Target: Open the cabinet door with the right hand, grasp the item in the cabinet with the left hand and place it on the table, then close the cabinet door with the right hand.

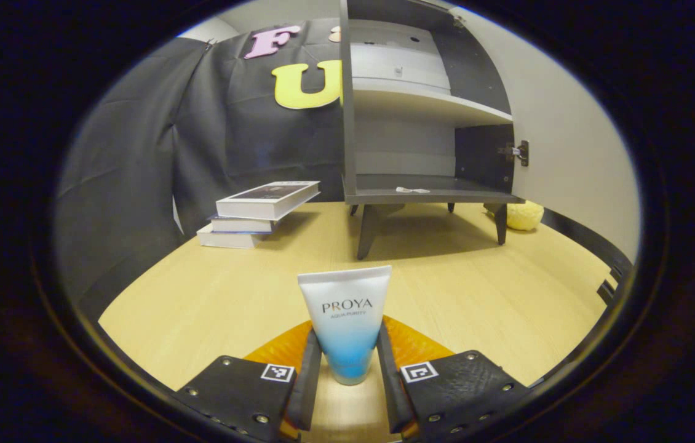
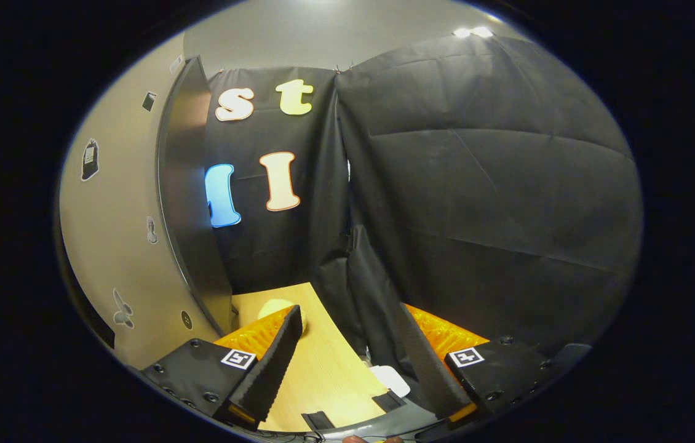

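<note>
In the left gripper view, our left hand-held gripper (image 1: 347,363) pinches the tube (image 1: 345,320) low on its body, both fingers (image 1: 309,375) pressed against its sides. The tube stands upright, cap end down, at or just above the bench (image 1: 200,295); we cannot tell whether it is already touching the wood. Behind it the cabinet (image 1: 409,123) stands open, its shelves bare apart from a small pale scrap on the bottom one.

The main risk, as we judge it, is the release. The tube is tall with a narrow footing, so if we spread the fingers while it is tilted or not quite down, it will likely topple and roll. A finger dragging along its side as we back away could tip it too.

In the right gripper view, our right hand-held gripper (image 2: 347,363) is spread wide and holds nothing, pointing past the cabinet door (image 2: 190,203), which hangs open to its left. The door still needs closing. We could catch the door's edge badly from this angle, or swing it so hard that the cabinet shakes on its legs and the tube falls. The stack of books (image 1: 261,212) sits well apart and seems safe.
</note>
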### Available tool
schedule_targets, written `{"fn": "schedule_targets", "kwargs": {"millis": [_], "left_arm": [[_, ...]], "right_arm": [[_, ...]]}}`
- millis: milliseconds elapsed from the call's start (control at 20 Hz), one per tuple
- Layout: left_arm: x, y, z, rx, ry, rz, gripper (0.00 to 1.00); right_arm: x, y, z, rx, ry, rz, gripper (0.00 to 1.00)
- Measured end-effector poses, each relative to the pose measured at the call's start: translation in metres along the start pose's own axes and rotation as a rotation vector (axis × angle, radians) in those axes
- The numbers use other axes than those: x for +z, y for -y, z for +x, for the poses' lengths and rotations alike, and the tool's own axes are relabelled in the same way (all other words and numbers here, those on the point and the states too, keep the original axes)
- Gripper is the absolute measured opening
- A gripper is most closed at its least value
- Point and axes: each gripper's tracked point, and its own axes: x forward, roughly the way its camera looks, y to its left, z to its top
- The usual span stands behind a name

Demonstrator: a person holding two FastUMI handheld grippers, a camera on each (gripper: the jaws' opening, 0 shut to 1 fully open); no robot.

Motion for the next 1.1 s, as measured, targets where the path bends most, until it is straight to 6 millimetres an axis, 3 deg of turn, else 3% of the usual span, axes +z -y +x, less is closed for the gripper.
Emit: {"fn": "schedule_targets", "kwargs": {"millis": [150, 550, 700, 750, 900, 1100], "left_arm": [[-0.001, 0.000, 0.003, 0.000, 0.015, 0.003, 0.49], [-0.004, 0.003, 0.002, -0.024, -0.001, 0.001, 0.54], [0.005, 0.011, -0.008, -0.059, 0.017, -0.019, 0.84], [0.013, 0.011, -0.015, -0.068, 0.036, -0.026, 0.94], [0.055, 0.008, -0.052, -0.068, 0.101, 0.000, 0.95], [0.128, 0.006, -0.105, -0.071, 0.214, 0.031, 0.94]], "right_arm": [[0.000, 0.004, -0.003, -0.025, 0.003, -0.006, 0.98], [-0.006, -0.009, -0.006, -0.018, -0.001, -0.003, 0.98], [-0.009, -0.010, -0.011, -0.015, -0.002, -0.001, 0.98], [-0.011, -0.008, -0.013, -0.017, -0.004, -0.003, 0.98], [-0.018, -0.002, -0.021, -0.030, -0.018, -0.018, 0.98], [-0.023, -0.004, -0.030, -0.020, -0.003, 0.008, 0.98]]}}
